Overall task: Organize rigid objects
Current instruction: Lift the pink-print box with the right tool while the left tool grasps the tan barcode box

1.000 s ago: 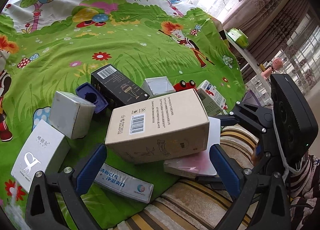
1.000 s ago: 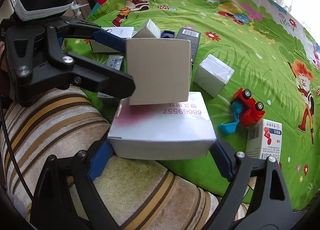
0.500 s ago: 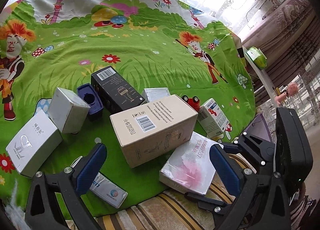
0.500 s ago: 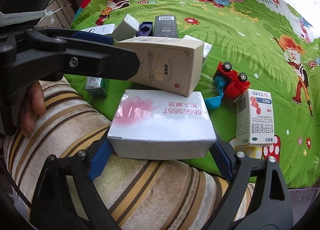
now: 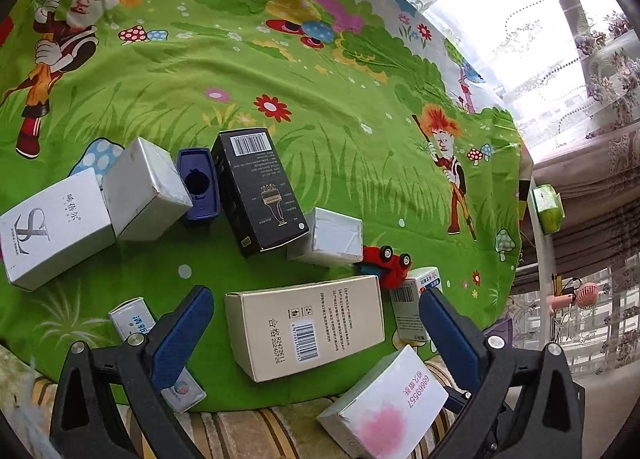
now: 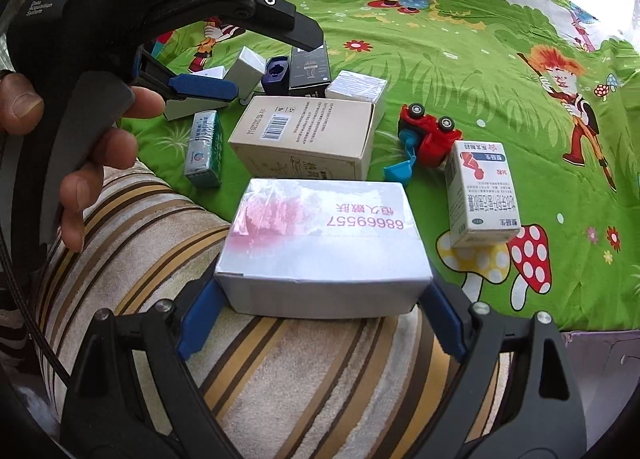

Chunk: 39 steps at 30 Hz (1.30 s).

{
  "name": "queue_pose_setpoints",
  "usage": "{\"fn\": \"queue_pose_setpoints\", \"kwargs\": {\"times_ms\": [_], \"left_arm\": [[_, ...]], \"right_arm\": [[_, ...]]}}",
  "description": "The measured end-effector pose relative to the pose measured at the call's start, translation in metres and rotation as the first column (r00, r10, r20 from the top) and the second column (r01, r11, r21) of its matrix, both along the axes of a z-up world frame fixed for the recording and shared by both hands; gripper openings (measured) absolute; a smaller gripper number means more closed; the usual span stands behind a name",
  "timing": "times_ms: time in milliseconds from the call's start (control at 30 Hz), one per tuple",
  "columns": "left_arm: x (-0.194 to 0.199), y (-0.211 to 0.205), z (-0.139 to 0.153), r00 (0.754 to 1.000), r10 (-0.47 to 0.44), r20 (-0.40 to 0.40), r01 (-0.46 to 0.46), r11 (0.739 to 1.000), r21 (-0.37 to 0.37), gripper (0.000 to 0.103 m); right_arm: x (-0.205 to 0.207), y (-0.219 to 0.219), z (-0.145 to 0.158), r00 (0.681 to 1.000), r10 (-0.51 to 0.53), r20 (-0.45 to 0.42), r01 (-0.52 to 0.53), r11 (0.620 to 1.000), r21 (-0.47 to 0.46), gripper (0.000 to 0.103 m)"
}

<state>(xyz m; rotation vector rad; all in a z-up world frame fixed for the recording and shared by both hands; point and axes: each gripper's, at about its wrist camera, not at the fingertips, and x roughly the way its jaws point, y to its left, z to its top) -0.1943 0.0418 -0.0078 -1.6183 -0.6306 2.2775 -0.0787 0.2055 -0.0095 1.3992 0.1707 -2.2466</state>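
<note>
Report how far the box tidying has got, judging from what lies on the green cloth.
Done: little that shows; no neat row or stack yet.
In hand: the right hand-held gripper clamps the white box with the pink smudge. The left hand-held gripper is open over the beige carton, which lies flat.
Left: the black box, silver boxes, medicine box and toy car lie scattered.

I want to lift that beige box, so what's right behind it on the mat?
Behind the beige box sit a small white box and a black box, both on the green mat. The white box's lower part is hidden by it.
</note>
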Motion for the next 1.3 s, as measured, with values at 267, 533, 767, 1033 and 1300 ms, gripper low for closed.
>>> {"fn": "queue_pose_setpoints", "kwargs": {"times_ms": [267,533,767,1033,1300], "left_arm": [[0.015,0.054,0.017,0.951,-0.276,-0.142,0.240,0.943,-0.230,0.103],[0.028,0.071,0.015,0.734,-0.668,-0.121,0.563,0.699,-0.440,0.103],[0.023,0.071,-0.009,0.654,-0.756,-0.019,0.646,0.571,-0.507,0.086],[0.033,0.076,-0.017,0.595,-0.803,0.045,0.689,0.480,-0.544,0.053],[0.060,0.073,0.020,0.604,-0.795,-0.052,0.649,0.528,-0.547,0.052]], "right_arm": [[0.023,0.035,0.012,0.997,-0.073,-0.016,0.072,0.996,-0.049,0.091],[0.042,0.071,0.023,0.988,-0.149,-0.041,0.146,0.987,-0.067,0.091],[0.057,0.113,0.028,0.967,-0.251,-0.047,0.249,0.968,-0.045,0.091],[0.071,0.153,0.034,0.937,-0.345,-0.056,0.344,0.938,-0.036,0.091],[0.086,0.192,0.052,0.892,-0.440,-0.101,0.438,0.898,-0.041,0.091]]}}
